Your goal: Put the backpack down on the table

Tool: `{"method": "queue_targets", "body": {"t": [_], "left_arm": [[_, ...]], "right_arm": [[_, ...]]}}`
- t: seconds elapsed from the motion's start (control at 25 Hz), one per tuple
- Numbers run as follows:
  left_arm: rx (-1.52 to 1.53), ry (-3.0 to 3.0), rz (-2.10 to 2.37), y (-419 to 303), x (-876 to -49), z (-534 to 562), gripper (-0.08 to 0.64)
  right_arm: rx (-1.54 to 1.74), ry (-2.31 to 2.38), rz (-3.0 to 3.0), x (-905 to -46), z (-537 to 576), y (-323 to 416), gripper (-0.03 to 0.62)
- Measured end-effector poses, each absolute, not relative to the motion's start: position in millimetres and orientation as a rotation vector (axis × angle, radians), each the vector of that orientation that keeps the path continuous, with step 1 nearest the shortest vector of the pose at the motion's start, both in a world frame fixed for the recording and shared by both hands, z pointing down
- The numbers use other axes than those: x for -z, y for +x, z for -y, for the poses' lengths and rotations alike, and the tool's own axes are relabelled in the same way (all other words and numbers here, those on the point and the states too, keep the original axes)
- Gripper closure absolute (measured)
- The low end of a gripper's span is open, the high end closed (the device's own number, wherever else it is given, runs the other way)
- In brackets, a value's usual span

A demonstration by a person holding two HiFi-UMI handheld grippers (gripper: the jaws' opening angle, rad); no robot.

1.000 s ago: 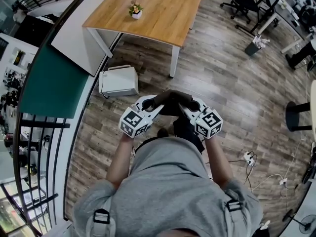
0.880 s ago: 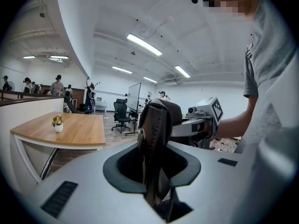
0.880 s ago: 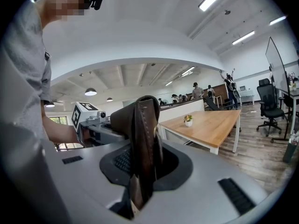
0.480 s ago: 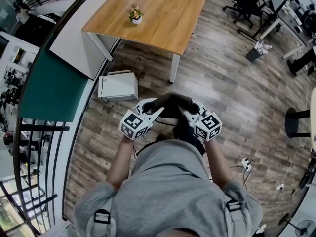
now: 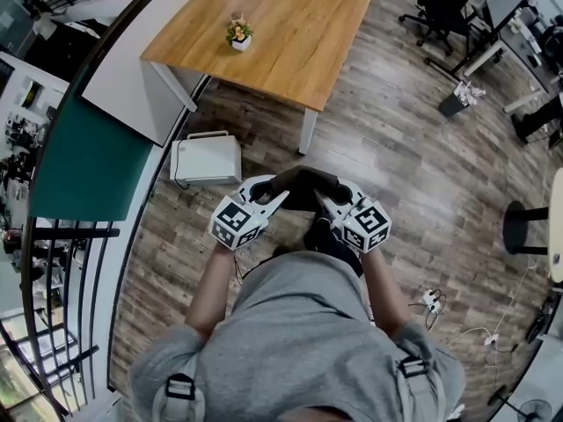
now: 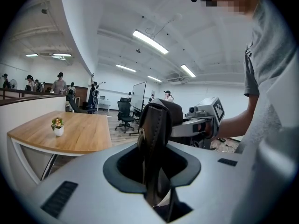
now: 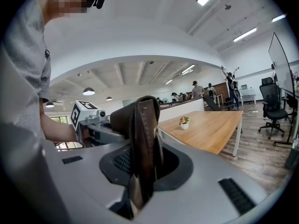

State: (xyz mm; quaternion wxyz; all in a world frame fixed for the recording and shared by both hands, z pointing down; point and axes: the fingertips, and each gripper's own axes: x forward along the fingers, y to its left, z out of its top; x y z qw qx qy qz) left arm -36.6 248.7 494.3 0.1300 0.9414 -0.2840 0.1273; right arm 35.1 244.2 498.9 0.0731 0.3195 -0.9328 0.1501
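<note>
Closest to the person, the left tongs (image 5: 274, 192) and the right tongs (image 5: 331, 195) are held out in front of the grey shirt (image 5: 303, 323), and their tips point at each other. Each pair is clamped on the dark brown leather top handle (image 5: 303, 180) of the dark backpack (image 5: 332, 236). Both gripper views show the strap pinched tight between the jaws. The bag hangs down under the handle, up in the air over the brown wooden floor (image 5: 396, 148). Most of the bag is hidden by the tongs and the person's body. A little further off, a white box with a carry handle (image 5: 204, 158) sits on the floor near a white bench leg. Past that is the light wooden bench with white legs (image 5: 290, 25), well apart from the bag. A small white pot of flowers (image 5: 237, 35) stands on it, near the far side. Far away are black office chairs (image 5: 440, 3). It looks like the bag is picked up and safe in both tongs, so that part is done. What is left is to bring it over the bench, set it down and let go.
</note>
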Motion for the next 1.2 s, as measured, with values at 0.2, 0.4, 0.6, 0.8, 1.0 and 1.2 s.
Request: {"method": "queue_targets", "body": {"t": [0.2, 0.4, 0.6, 0.8, 1.0, 1.2], "left_arm": [[-0.366, 2.723, 0.840, -28, -496, -227, 0.457], [-0.400, 2.713, 0.844, -15, -499, -202, 0.457], [-0.414, 2.716, 0.878, -3, -494, -176, 0.457], [-0.407, 2.713, 0.944, 8, -486, -150, 0.457], [-0.366, 2.694, 1.014, 16, -482, -122, 0.457], [-0.371, 2.671, 1.067, 30, -486, -101, 0.457]], "right_arm": [[-0.445, 0.950, 2.796, -500, -222, 44, 0.523], [-0.472, 0.947, 2.797, -504, -196, 56, 0.523], [-0.464, 0.919, 2.810, -500, -169, 68, 0.522], [-0.396, 0.833, 2.825, -491, -139, 79, 0.517], [-0.317, 0.759, 2.825, -485, -109, 86, 0.516], [-0.329, 0.706, 2.828, -490, -85, 99, 0.517]]}}
